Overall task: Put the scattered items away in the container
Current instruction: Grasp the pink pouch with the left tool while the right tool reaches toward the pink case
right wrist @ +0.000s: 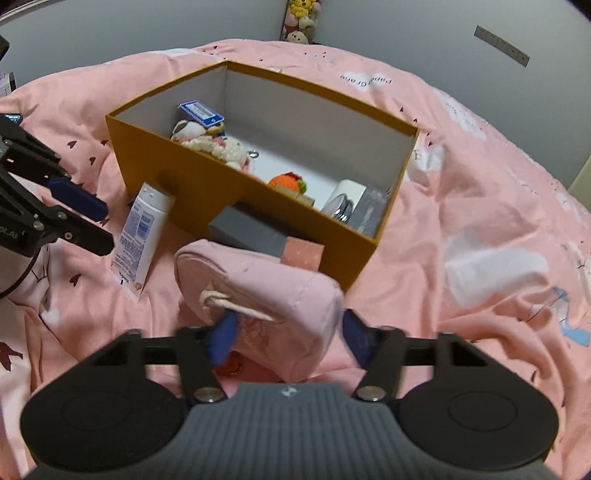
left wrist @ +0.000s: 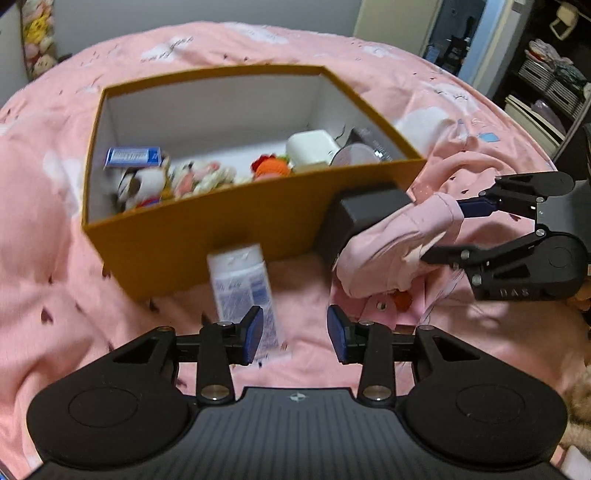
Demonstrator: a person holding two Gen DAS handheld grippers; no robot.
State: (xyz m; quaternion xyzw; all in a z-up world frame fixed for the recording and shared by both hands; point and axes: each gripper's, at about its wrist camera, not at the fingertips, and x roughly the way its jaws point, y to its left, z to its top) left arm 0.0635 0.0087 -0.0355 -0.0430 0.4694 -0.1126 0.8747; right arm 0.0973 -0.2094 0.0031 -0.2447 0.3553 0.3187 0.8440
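While the right tongs (right wrist: 286, 338) straddle a soft pink pouch (right wrist: 266, 291), one blue pad pressing into its side by the cream drawstring and the other against its far flank, the pouch is lifted off the bed, and it bulges between the pads. Its long axis runs from the tongs toward the near wall of the box, closed end forward.

Half open and holding nothing, the left tongs (left wrist: 295, 334) hover just over the tail end of a white tube (left wrist: 243, 295). That tube lies flat on the bedspread (left wrist: 55, 295), cap against the box wall, crimped end toward the tongs.

An open orange box (left wrist: 207, 225) with white inner walls sits in the middle of the bed. Inside are a blue-and-white pack (left wrist: 133, 156), plush toys (left wrist: 173, 179), an orange knitted toy (left wrist: 271, 168), a white jar (left wrist: 310, 147) and a dark carton (right wrist: 371, 214). Just outside its near wall lie a dark grey block (left wrist: 369, 206) and a small pink block (right wrist: 303, 254).

Pink bedding printed with small hearts and white clouds covers the bed. Beyond it are grey walls, hanging plush toys (right wrist: 301, 18) and shelves (left wrist: 546, 81) of folded things.
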